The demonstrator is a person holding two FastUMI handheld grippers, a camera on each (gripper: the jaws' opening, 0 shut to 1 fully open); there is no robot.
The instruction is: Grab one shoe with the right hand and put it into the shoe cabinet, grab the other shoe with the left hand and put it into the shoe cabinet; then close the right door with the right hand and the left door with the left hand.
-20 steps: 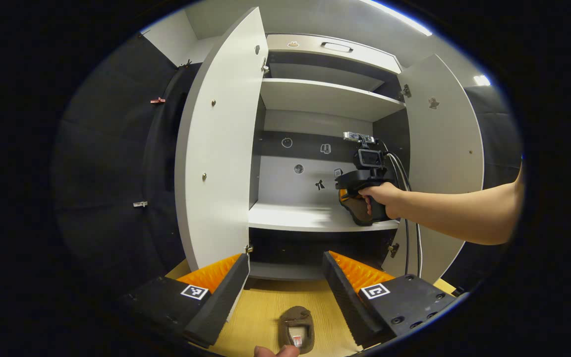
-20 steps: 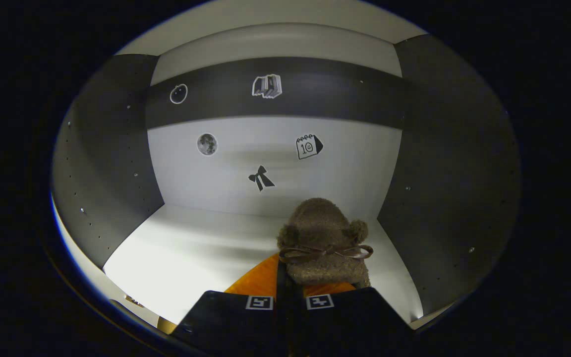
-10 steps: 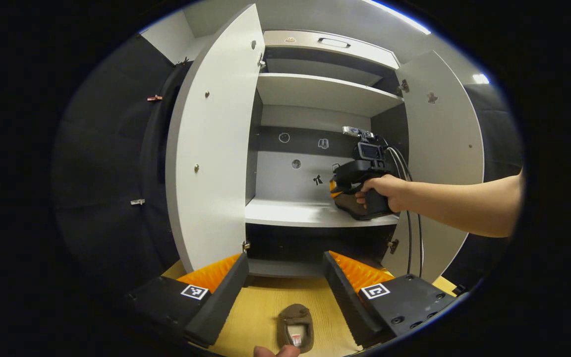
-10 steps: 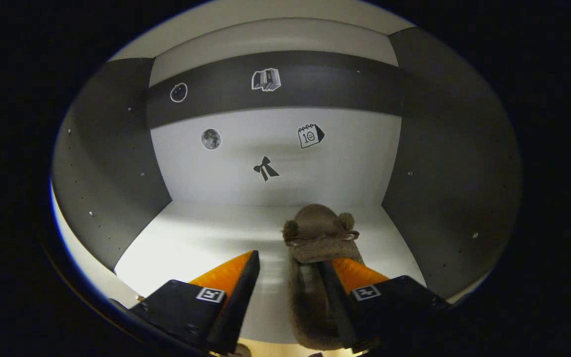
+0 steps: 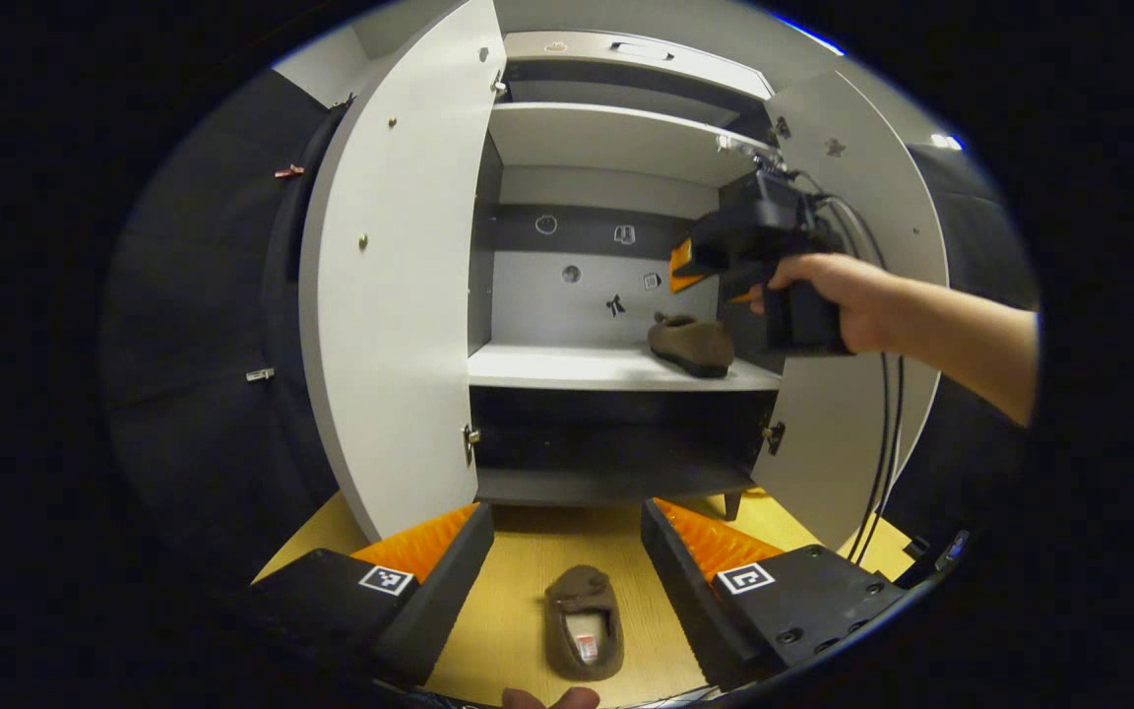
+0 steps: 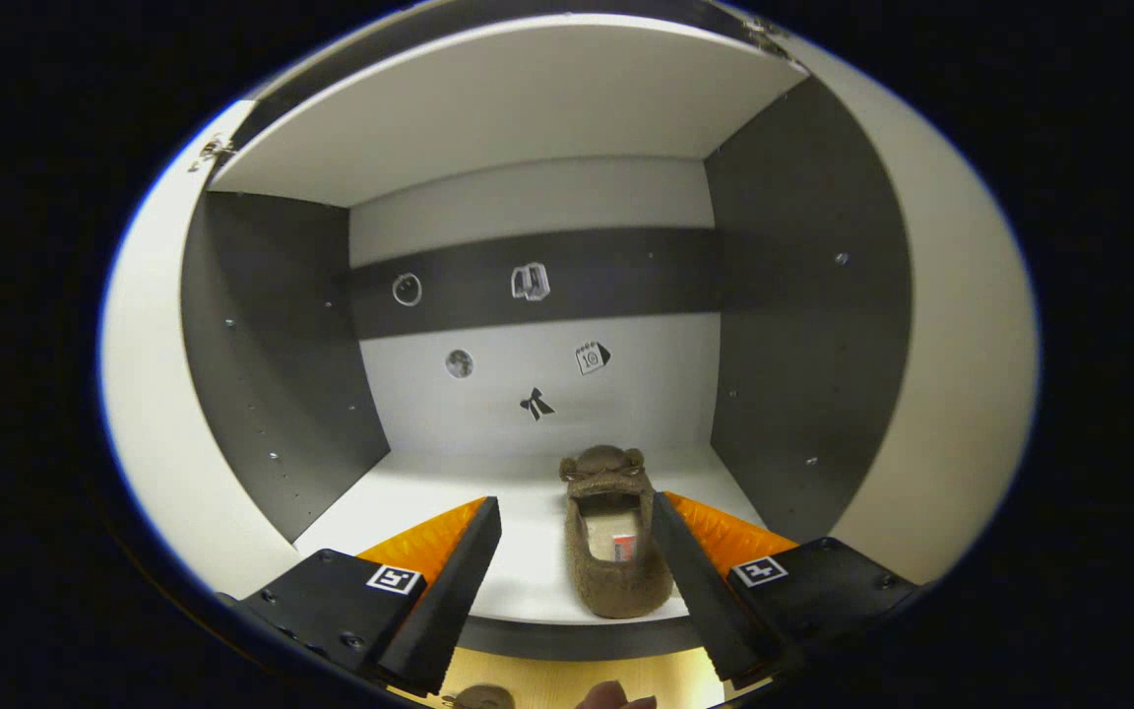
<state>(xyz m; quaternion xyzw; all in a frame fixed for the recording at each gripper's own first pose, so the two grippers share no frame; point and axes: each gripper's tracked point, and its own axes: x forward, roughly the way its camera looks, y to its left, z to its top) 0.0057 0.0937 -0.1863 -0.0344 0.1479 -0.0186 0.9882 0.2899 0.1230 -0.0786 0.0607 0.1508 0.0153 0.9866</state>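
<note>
One fuzzy brown shoe (image 6: 616, 537) on smooth shelf (image 6: 528, 492) | other (image 5: 582, 620) on woodgrain floor (image 5: 518, 591)

Dim, sharp; strong fisheye edge warping

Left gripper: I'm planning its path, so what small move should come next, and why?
Probably lower the open left gripper over the shoe on the floor and close on it. The other shoe already sits on the cabinet shelf, and the right gripper is open and clear of it.
</note>
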